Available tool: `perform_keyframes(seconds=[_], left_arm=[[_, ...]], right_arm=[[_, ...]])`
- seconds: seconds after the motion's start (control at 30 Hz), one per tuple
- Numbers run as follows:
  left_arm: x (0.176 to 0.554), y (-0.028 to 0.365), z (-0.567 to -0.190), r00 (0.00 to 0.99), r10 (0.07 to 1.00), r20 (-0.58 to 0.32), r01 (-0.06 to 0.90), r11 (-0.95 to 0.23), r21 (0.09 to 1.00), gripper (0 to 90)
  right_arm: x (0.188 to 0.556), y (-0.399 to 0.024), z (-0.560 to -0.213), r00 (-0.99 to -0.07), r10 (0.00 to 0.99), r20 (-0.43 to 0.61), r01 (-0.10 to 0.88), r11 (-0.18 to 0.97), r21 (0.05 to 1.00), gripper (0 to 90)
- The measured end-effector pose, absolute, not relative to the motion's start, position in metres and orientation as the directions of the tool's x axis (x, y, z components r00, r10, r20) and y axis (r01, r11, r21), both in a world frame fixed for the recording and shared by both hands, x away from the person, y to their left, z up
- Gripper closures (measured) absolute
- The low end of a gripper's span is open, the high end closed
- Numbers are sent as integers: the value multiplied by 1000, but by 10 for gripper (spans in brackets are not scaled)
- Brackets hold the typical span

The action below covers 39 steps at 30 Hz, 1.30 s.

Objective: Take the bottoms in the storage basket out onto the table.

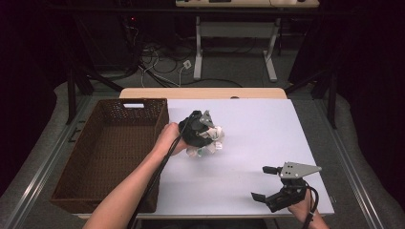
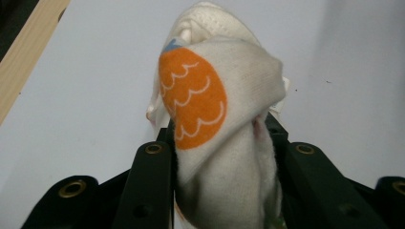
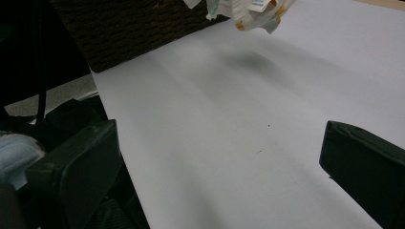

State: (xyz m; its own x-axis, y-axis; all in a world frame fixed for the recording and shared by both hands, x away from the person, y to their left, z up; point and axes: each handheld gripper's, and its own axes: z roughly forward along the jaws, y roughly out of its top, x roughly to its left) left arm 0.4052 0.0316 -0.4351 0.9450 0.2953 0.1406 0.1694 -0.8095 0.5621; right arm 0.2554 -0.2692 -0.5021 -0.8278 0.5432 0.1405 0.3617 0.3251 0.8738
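Socks (image 2: 224, 119) being carried, pinched in left gripper (image 1: 206, 138) jaws just right of basket (image 1: 71, 186); next, needing swinging over it; right gripper (image 1: 267, 183) jaws spread.

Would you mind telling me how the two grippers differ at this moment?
The left gripper is shut on a bundle of socks; the right gripper stands open with nothing between its jaws. The left is beside the basket; the right is near the table's front right corner. Both are hand-held, with black jaws.
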Motion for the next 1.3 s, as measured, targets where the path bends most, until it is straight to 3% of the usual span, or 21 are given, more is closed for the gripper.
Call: perform_keyframes(seconds=[0.6, 1.3], left_arm=[[406, 21, -456, 934, 344, 96, 232, -788, 570, 669], [415, 6, -485, 883, 469, -22, 396, -718, 573, 668]], right_arm=[[255, -270, -502, -824, 549, 138, 362, 324, 874, 0], [256, -270, -501, -826, 545, 140, 359, 319, 877, 0]])
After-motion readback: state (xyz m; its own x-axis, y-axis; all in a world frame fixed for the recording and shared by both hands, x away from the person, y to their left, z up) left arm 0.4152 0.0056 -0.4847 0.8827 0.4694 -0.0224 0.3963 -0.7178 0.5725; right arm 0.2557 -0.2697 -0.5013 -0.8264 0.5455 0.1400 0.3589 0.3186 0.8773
